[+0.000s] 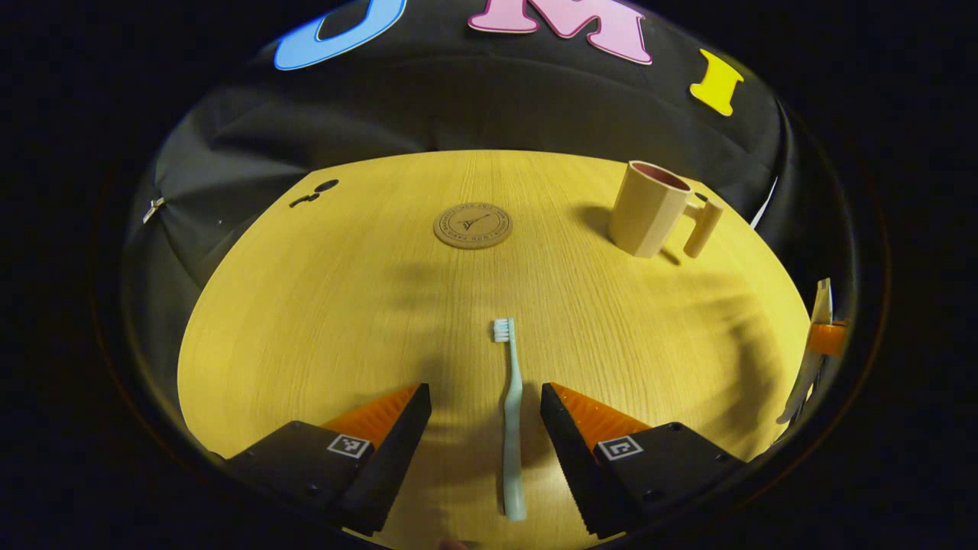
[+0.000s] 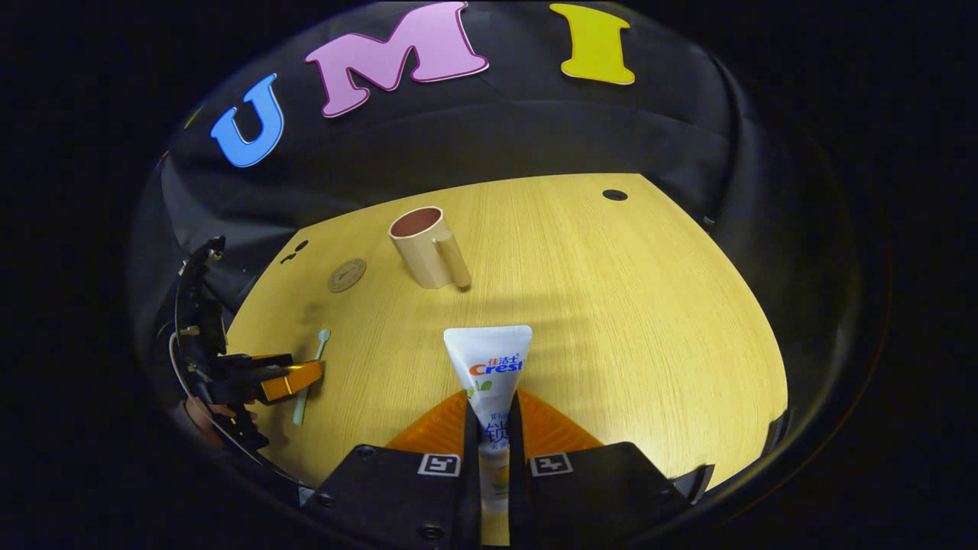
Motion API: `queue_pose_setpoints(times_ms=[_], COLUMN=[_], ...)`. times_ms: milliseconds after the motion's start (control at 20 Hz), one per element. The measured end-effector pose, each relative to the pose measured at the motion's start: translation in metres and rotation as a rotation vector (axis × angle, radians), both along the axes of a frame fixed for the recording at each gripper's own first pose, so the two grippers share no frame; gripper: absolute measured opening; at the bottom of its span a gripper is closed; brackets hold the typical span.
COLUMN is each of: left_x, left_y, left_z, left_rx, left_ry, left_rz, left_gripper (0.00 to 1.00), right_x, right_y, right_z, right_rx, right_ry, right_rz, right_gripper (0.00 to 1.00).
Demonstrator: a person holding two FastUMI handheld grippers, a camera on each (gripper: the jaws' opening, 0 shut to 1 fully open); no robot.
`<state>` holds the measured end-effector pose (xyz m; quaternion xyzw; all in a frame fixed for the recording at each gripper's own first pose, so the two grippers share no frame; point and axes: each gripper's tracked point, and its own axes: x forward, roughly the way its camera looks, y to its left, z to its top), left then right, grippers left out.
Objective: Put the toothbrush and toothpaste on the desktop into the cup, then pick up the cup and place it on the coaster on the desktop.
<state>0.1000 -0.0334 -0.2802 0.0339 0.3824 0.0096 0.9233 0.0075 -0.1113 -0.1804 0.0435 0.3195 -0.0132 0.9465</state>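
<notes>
Left gripper view: left gripper (image 1: 486, 405) spread wide, low over the desktop (image 1: 306, 321), fingers (image 1: 397, 443) either side of the toothbrush (image 1: 511, 428), neither touching it. Toothbrush lay flat on the wood, bristle end pointed away toward the coaster (image 1: 473, 225). Coaster sat flat mid-table, well past the brush head. Cup (image 1: 649, 210) stood upright to the far right, handle turned right, well apart from the coaster. Right gripper seen at the far right edge, tube in it.

Right gripper view: right gripper (image 2: 493, 428) clenched on the toothpaste (image 2: 489, 367), both fingers (image 2: 439, 431) pressed on the tube's lower part, flat crimped end pointed forward. Cup (image 2: 424, 244) upright beyond the tube, opening empty as far as visible. Coaster (image 2: 347, 275) just left of the cup, not touching. Left gripper (image 2: 286, 380) at the left, over the toothbrush (image 2: 313, 367), which lay on the desktop (image 2: 611, 321).
</notes>
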Motion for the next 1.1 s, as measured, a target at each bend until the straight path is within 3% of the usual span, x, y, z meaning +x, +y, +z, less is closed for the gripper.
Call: queue_pose_setpoints(times_ms=[200, 300, 400, 500, 550, 750, 900, 1100], left_x=[0.005, 0.006, 0.008, 0.007, 0.008, 0.010, 0.008, 0.006], left_y=[-0.003, -0.003, -0.002, 0.002, 0.001, -0.001, -0.003, -0.011], left_z=[-0.003, -0.002, -0.003, -0.004, -0.005, 0.000, 0.006, 0.061], left_rx=[0.003, 0.007, 0.019, 0.042, 0.047, 0.022, -0.008, -0.082], left_ry=[-0.014, -0.030, -0.053, -0.055, -0.054, -0.068, -0.087, -0.231], left_rz=[-0.022, -0.027, -0.024, -0.020, -0.022, -0.027, -0.037, -0.046], left_gripper=[0.89, 0.80, 0.42, 0.29, 0.17, 0.07, 0.06, 0.06], right_x=[0.001, -0.001, -0.001, -0.002, -0.001, -0.001, -0.001, 0.009], right_y=[-0.005, -0.002, -0.001, 0.001, 0.001, -0.001, 0.001, 0.013], right_z=[0.000, 0.001, -0.002, -0.004, -0.006, -0.004, 0.002, 0.021], right_rx=[-0.002, 0.003, 0.012, 0.019, 0.021, 0.025, 0.036, 0.039], right_ry=[-0.007, -0.013, -0.008, -0.004, -0.003, -0.017, -0.032, -0.078], right_rz=[-0.014, -0.013, -0.006, -0.006, -0.008, -0.019, -0.021, 0.015], right_gripper=[0.18, 0.18, 0.18, 0.18, 0.18, 0.18, 0.18, 0.18])
